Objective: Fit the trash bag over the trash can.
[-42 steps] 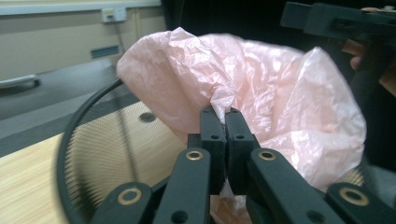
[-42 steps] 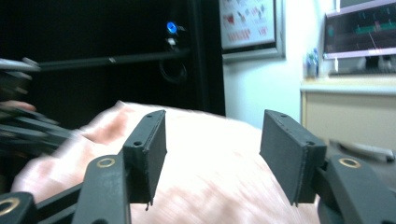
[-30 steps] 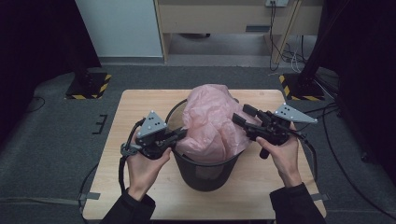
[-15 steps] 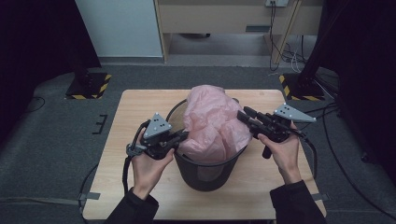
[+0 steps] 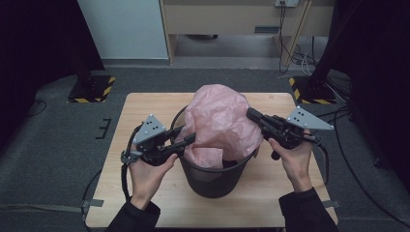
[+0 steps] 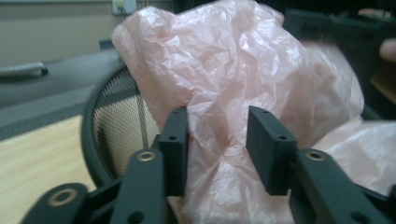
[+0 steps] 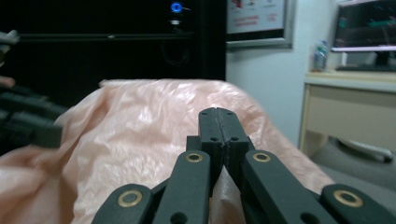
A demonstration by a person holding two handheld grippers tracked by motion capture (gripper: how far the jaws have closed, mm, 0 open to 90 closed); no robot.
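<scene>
A crumpled pink plastic bag (image 5: 220, 116) bulges out of a black mesh bin (image 5: 212, 181) in the middle of the wooden table (image 5: 145, 106). My left gripper (image 5: 189, 138) is at the bag's left side over the bin's rim. Its jaws have just been opening and stand apart in the left gripper view, where the left gripper (image 6: 217, 119) has bag (image 6: 224, 60) film in the gap, unpressed. My right gripper (image 5: 251, 115) is at the bag's right shoulder. Its jaws have just been closing; in the right gripper view the right gripper (image 7: 218, 113) is shut, pinching a sliver of bag (image 7: 154, 121).
Grey carpet surrounds the table. Stand feet with yellow-black stripes (image 5: 92, 89) sit at the far corners, and cables (image 5: 300, 53) hang by a wooden cabinet (image 5: 241, 19) behind. A desk with a monitor (image 7: 369, 28) lies beyond the right gripper.
The left jaws, closed on the bag's left edge before, have come apart. The right jaws, open before, have closed on the bag's right side. Both hands stayed roughly in place.
</scene>
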